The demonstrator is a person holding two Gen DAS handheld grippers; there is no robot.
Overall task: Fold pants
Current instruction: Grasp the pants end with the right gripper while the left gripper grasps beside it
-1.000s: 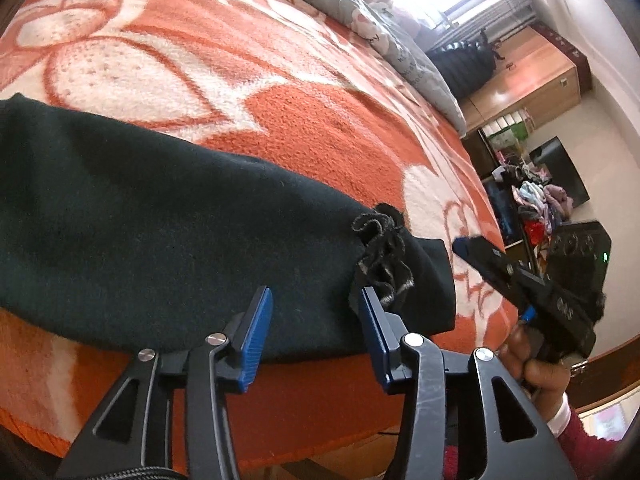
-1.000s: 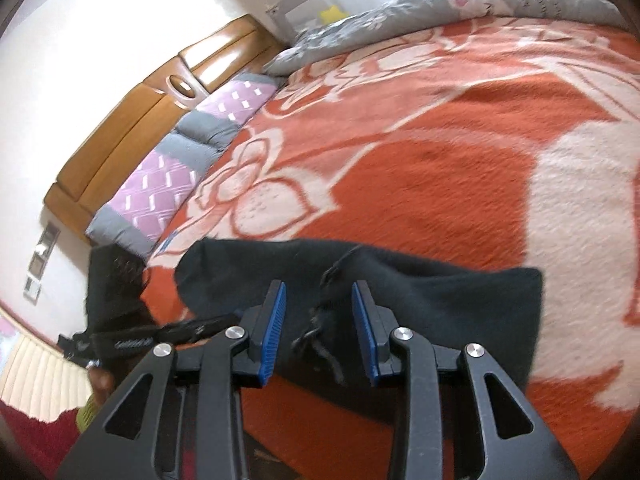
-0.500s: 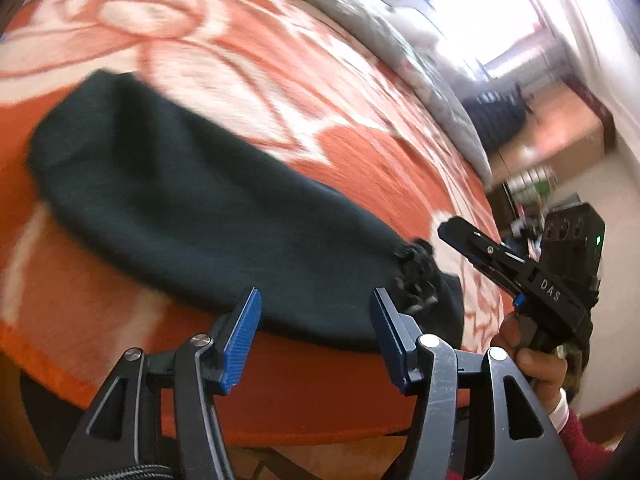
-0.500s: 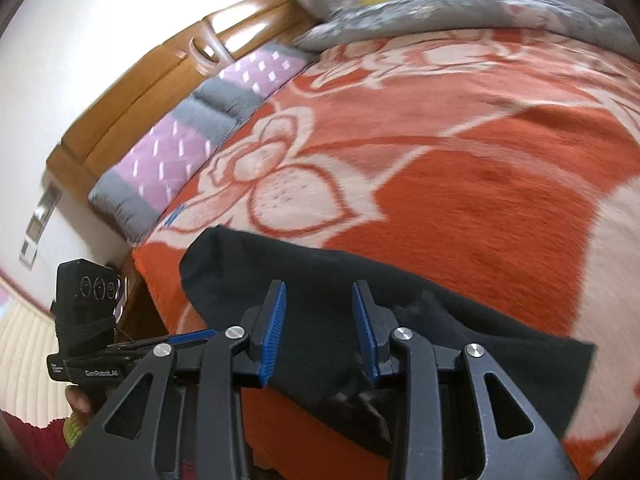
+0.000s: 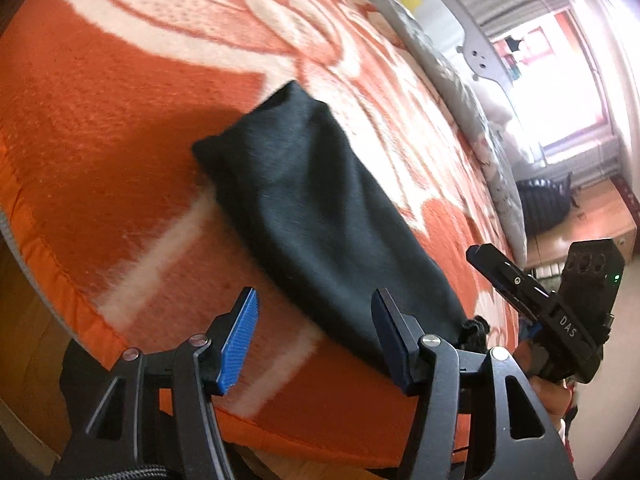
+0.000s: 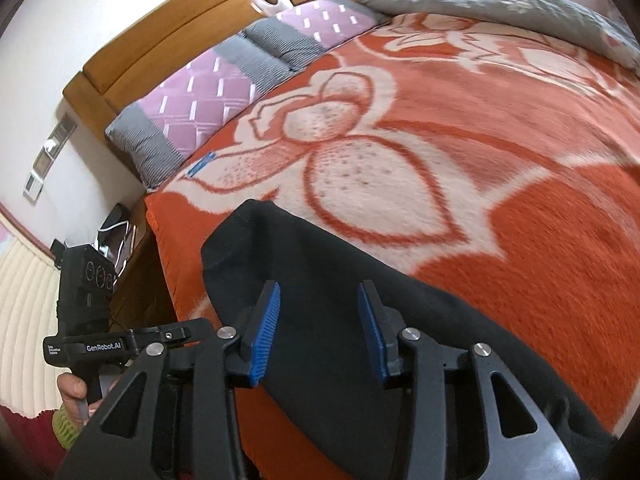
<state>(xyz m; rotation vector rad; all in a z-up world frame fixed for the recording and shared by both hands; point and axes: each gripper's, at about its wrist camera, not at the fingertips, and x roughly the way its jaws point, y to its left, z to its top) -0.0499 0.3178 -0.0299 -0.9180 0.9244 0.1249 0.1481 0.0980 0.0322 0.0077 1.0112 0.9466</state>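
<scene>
The dark pants (image 5: 320, 216) lie folded in a long strip on the orange floral blanket (image 5: 100, 128), near the bed's front edge. Their drawstring (image 5: 476, 330) pokes out at the near right end. My left gripper (image 5: 314, 338) is open and empty, hovering just short of the pants' near edge. My right gripper (image 6: 318, 330) is open and empty above the pants (image 6: 328, 272), close to their far left end. Each gripper shows in the other's view, the right one (image 5: 532, 292) and the left one (image 6: 120, 344).
A wooden headboard (image 6: 192, 28) and purple-grey pillows (image 6: 224, 80) line the bed's head. A grey quilt (image 5: 460, 92) runs along the far side. The blanket's edge (image 5: 52, 264) drops to the floor at left. A wooden cabinet (image 5: 600, 216) stands beyond the bed.
Both grippers have pulled back and swung left along the pants. The left view now shows the whole strip instead of only the drawstring end. Both stay open.
</scene>
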